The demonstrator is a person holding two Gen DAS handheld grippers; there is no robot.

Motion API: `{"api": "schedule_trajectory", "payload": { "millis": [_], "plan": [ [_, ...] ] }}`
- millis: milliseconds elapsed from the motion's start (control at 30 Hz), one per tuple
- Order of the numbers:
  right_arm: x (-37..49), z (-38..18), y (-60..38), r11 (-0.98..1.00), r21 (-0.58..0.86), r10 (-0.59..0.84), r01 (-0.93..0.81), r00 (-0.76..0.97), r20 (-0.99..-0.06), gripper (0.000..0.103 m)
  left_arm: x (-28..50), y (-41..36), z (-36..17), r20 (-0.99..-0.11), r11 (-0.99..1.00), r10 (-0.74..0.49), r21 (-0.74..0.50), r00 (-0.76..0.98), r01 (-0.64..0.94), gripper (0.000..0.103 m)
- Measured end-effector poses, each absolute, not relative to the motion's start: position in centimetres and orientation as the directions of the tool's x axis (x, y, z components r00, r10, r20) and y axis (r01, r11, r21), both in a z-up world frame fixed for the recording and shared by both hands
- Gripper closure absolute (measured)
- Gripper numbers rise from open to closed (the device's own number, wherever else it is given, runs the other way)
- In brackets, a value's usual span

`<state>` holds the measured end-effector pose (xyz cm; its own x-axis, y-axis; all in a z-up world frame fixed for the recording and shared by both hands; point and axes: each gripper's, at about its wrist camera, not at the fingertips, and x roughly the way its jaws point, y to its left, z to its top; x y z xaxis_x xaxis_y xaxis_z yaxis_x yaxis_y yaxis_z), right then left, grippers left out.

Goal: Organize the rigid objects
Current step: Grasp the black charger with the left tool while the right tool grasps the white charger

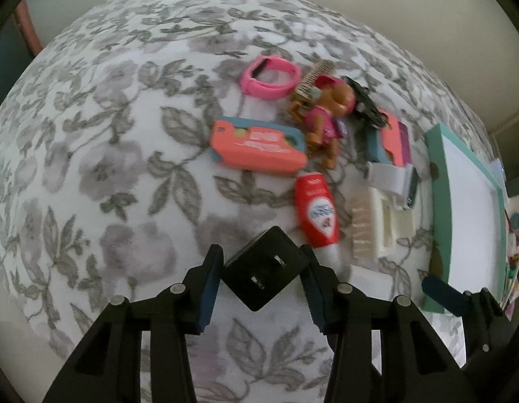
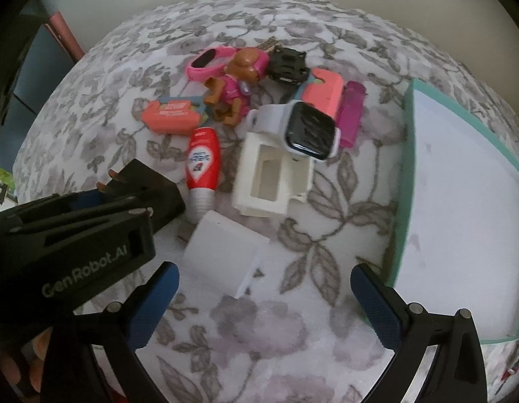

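Left gripper (image 1: pixel 264 280): jaws closed in on a black square plug-in power adapter (image 1: pixel 266 273), blue pads against 2 opposite corners, so it sits as a diamond between them with its 2 metal prongs facing the camera. Adapter rests low over the grey-and-white floral fabric surface (image 1: pixel 108 168); contact with the fabric cannot be confirmed. In the right wrist view the same gripper (image 2: pixel 135 184) enters from the left, adapter clamped at its tip.

Right gripper (image 2: pixel 264 305): jaws wide apart, nothing between the pads, poised above the fabric. A white rectangular charger block (image 2: pixel 225 252) lies just ahead of it, untouched.

Outward from the adapter: a red squeeze bottle with a white cap (image 1: pixel 316 215) lies just beside it, cap end nearest. Next to that, a cream plastic open-frame box (image 2: pixel 269 181) with a pale bristle brush (image 1: pixel 361 228) along its side. A white-strapped smartwatch with a dark square face (image 2: pixel 309 131) leans on the box's far edge. Beyond: a coral-and-blue flat case (image 1: pixel 256 147), a second coral case (image 2: pixel 321 94), a magenta translucent lighter (image 2: pixel 350 114), a brown toy dog in a pink outfit (image 1: pixel 323 117), a pink wristband (image 1: pixel 269 79), a black plastic clip piece (image 2: pixel 288 63).

A teal-rimmed tray with a white floor (image 2: pixel 407 174) lies at the right edge, with no item visible inside it.
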<state>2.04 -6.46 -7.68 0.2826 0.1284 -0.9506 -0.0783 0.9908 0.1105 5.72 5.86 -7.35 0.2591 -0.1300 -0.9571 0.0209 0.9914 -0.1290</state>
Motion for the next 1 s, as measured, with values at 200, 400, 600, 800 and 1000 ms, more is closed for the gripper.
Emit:
{"api": "schedule_trajectory", "payload": {
  "millis": [200,400,600,800,1000],
  "plan": [
    [2.4,-8.3,-5.4,0.990,0.104,0.127,-0.096,0.276,-0.953,0.000,5.9,6.9,-7.3,-0.953,0.990,-0.138,-0.142,0.271,0.005,0.055],
    [2.9,-10.0,-4.9,0.994,0.074,0.094,-0.085,0.254,-0.963,0.000,6.1,6.9,-7.6,-0.955,0.990,-0.139,-0.142,0.263,0.008,0.055],
    [3.5,-11.3,-4.5,0.997,0.024,0.042,-0.074,0.257,-0.966,0.000,6.8,6.5,-8.0,-0.958,0.992,-0.124,-0.127,0.260,0.006,0.055],
    [3.5,-11.8,-3.4,0.997,0.023,0.042,-0.075,0.261,-0.965,0.006,7.0,6.4,-8.3,-0.958,0.993,-0.117,-0.119,0.263,0.007,0.055],
    [3.4,-11.2,-3.1,0.996,0.023,0.044,-0.081,0.270,-0.962,0.021,6.8,5.9,-8.6,-0.960,0.995,-0.099,-0.097,0.263,0.021,0.055]
  ]
}}
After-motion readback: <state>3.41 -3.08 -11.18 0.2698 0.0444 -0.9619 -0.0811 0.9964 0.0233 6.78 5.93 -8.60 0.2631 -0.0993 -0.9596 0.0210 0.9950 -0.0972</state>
